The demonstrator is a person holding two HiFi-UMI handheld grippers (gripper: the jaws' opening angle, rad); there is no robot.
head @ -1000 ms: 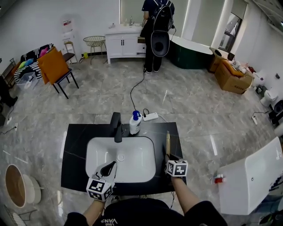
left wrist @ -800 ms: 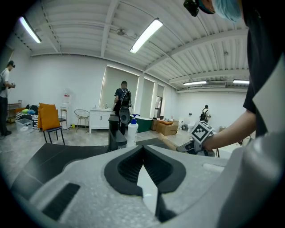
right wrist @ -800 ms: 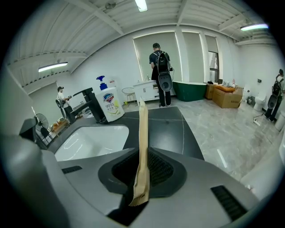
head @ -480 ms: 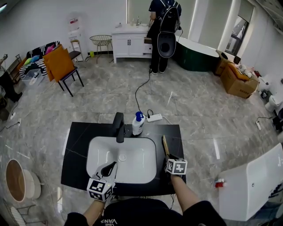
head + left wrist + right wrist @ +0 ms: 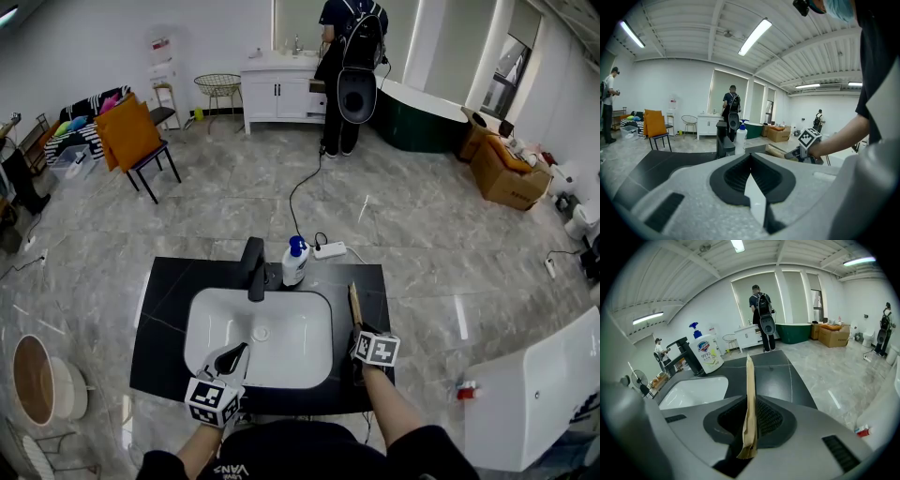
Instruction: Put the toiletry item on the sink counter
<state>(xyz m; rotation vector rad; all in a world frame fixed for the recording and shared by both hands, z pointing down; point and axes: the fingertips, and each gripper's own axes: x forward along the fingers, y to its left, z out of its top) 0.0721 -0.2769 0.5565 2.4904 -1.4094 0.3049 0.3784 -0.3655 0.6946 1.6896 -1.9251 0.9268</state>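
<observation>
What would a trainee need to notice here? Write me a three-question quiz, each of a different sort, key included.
1. True or false: the jaws of the left gripper are together, nothing between them.
2. The right gripper is shut on: A a sponge; B a flat tan packet; C nothing.
3. In the head view, on which side of the faucet does the pump bottle stand on the counter?
Key: 1 true; 2 B; 3 the right.
</observation>
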